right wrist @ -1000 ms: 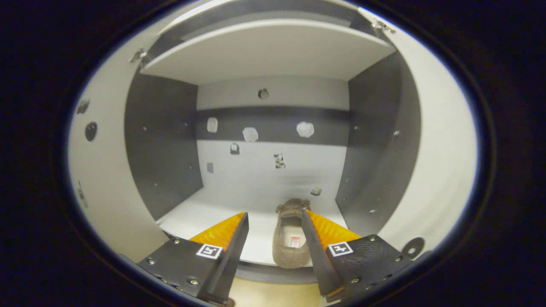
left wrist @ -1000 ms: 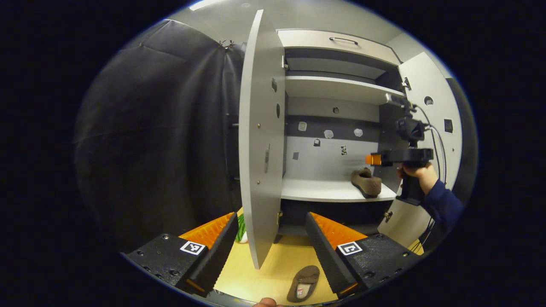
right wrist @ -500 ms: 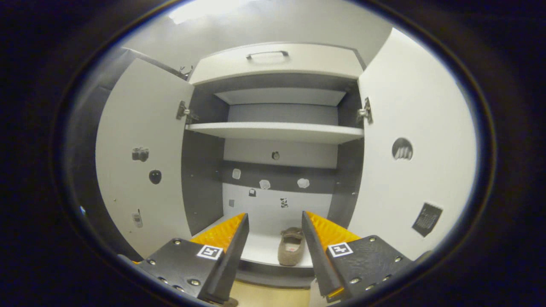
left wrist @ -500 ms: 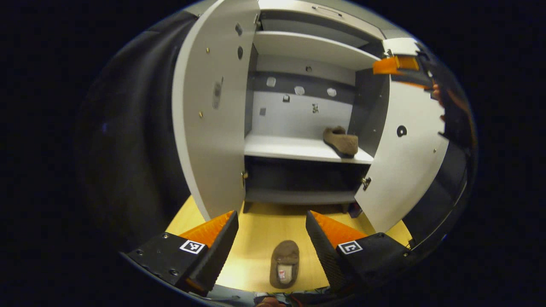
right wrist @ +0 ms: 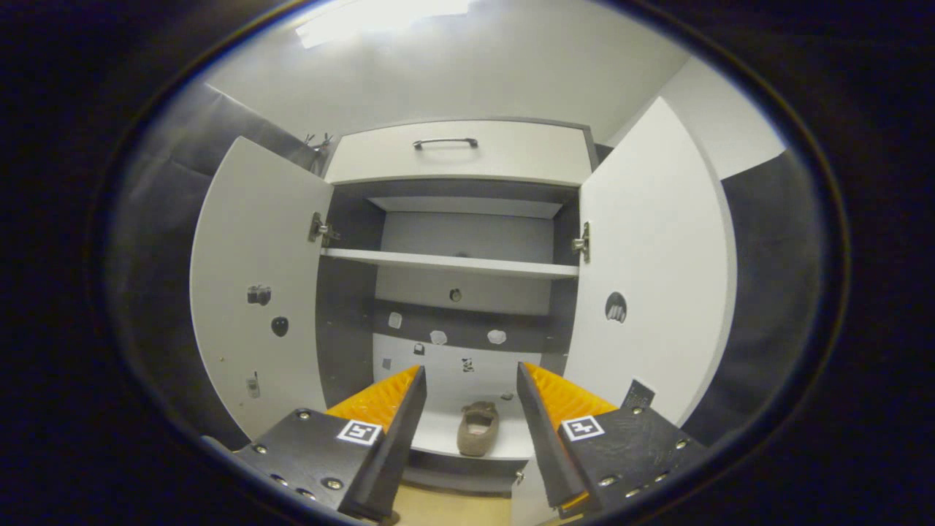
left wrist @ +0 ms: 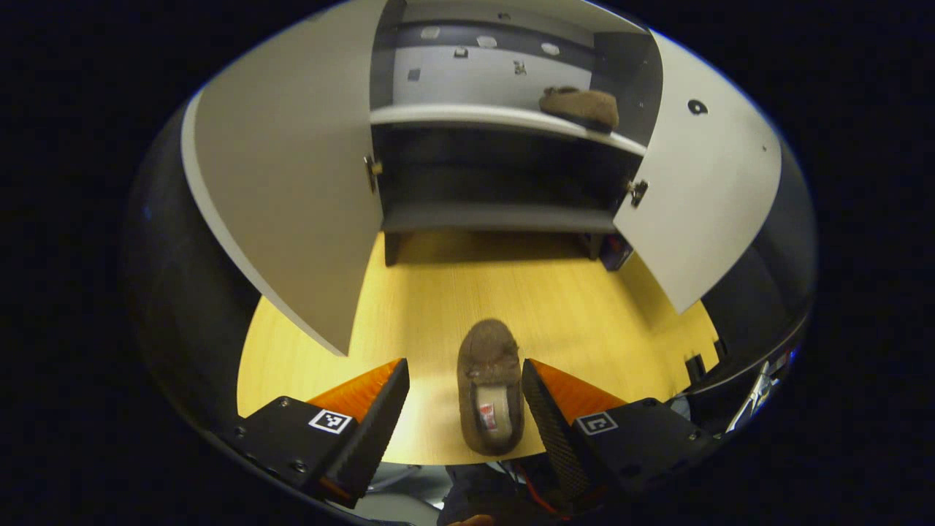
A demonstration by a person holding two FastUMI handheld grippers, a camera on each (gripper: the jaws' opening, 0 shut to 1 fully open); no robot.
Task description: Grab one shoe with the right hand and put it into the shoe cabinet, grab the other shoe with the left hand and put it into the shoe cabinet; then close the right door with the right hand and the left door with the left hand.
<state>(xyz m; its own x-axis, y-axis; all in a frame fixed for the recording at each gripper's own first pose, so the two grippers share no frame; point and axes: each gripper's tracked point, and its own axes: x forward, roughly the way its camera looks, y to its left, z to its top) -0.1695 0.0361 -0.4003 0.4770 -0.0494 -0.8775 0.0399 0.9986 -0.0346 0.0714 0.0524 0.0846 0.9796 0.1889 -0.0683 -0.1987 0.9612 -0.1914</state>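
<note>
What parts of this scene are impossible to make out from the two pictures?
- Shoe on the floor: left gripper view; its right side lies behind a finger, so contact is unclear.
- Small stickers on the cabinet's back wall: right gripper view, too small.
- Cabinet's lowest compartment: left gripper view, too dark.

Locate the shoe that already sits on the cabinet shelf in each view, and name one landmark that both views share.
Left gripper view: the shelved shoe lies near the top, right of centre, at the shelf's right end beside the right door.
Right gripper view: the same shoe lies low at centre, on the shelf, seen between the open tongs.
Shared landmark: the round dark mark on the right door's inner face.
</note>
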